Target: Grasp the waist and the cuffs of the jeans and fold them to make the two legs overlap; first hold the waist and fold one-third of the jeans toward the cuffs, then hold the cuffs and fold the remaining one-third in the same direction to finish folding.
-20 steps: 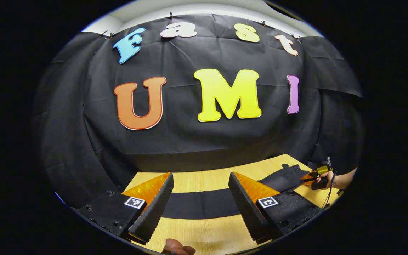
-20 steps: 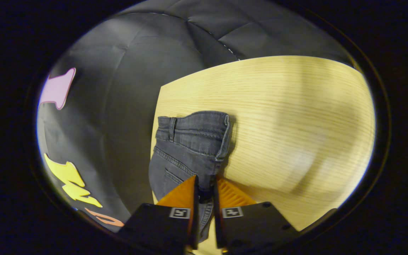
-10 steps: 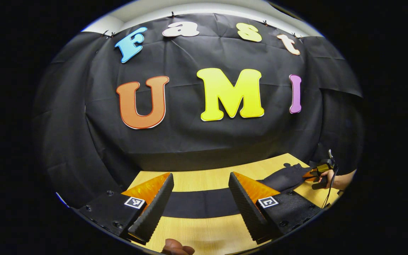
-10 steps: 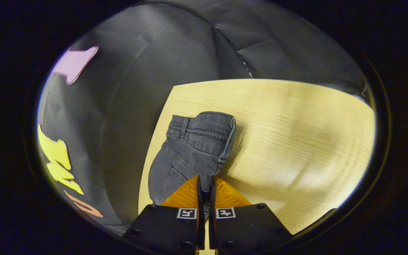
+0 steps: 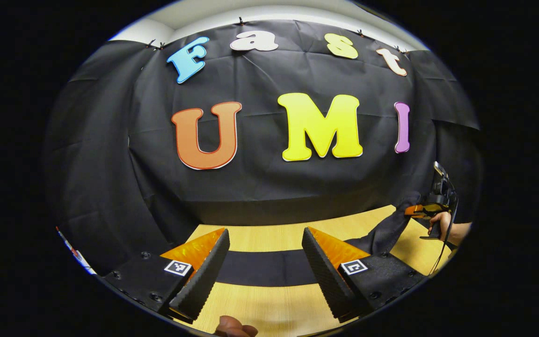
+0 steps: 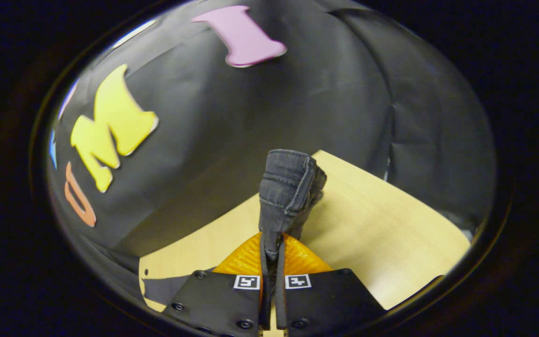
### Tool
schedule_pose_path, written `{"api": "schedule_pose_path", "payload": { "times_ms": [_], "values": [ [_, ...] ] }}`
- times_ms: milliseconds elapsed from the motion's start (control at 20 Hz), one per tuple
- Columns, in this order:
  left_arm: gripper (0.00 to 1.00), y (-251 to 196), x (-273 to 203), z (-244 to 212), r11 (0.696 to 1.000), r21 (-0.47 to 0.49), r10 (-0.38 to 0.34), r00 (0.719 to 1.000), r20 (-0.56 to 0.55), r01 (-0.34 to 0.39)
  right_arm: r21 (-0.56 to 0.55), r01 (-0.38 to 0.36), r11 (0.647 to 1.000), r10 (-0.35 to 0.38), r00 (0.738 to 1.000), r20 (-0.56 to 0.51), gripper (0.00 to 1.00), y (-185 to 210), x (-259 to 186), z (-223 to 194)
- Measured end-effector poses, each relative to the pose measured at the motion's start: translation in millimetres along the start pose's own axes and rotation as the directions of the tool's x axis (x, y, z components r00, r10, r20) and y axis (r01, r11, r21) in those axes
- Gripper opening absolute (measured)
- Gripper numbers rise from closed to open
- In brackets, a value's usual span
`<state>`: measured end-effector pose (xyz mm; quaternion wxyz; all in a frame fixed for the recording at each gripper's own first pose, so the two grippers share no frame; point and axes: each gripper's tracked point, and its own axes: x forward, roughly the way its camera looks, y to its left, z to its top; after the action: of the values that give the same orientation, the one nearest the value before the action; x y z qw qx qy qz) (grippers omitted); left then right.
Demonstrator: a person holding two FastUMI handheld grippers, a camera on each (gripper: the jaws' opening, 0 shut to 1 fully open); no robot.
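The dark grey jeans (image 5: 260,267) lie as a long band across the wooden table (image 5: 269,309) in the left gripper view. My left gripper (image 5: 265,234) hovers open over that band, touching nothing. At the far right of this view a hand (image 5: 443,228) holds my right gripper (image 5: 417,210), and the waist end (image 5: 389,229) hangs lifted from it. In the right gripper view, my right gripper (image 6: 272,248) is shut on the waist (image 6: 290,187), which stands bunched up above the fingers, off the table (image 6: 382,234).
The black cloth wall (image 5: 260,187) hangs close behind the table's far edge. A fingertip (image 5: 234,327) of the person shows at the bottom of the left gripper view. Bare wood lies in front of the jeans band.
My right gripper has lifted the waist off the table and swung round toward the wall. The waist, flat before, now hangs bunched. The left gripper has barely moved.
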<state>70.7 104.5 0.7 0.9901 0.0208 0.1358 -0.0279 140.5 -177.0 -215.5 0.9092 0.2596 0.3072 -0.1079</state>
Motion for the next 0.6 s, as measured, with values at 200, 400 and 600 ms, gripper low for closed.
{"api": "schedule_pose_path", "payload": {
  "times_ms": [200, 400, 600],
  "values": [
    [1.0, 21.1, -8.1, -5.4, 0.998, -0.015, 0.058, 0.998, 0.009, -0.058, -0.295, -0.064, 0.953, 0.073, 0.997, 0.02, 0.05, 75.1, -24.2, -2.2],
    [1.0, 41.4, -19.1, -11.0, 0.992, -0.056, 0.11, 0.994, 0.01, -0.109, -0.541, -0.126, 0.832, 0.144, 0.989, -0.008, 0.05, 138.1, -35.5, -23.3],
    [1.0, 64.0, -33.5, -18.3, 0.981, -0.1, 0.17, 0.985, 0.013, -0.168, -0.697, -0.168, 0.697, 0.167, 0.983, -0.07, 0.05, 180.9, -35.7, -68.9]
  ]
}}
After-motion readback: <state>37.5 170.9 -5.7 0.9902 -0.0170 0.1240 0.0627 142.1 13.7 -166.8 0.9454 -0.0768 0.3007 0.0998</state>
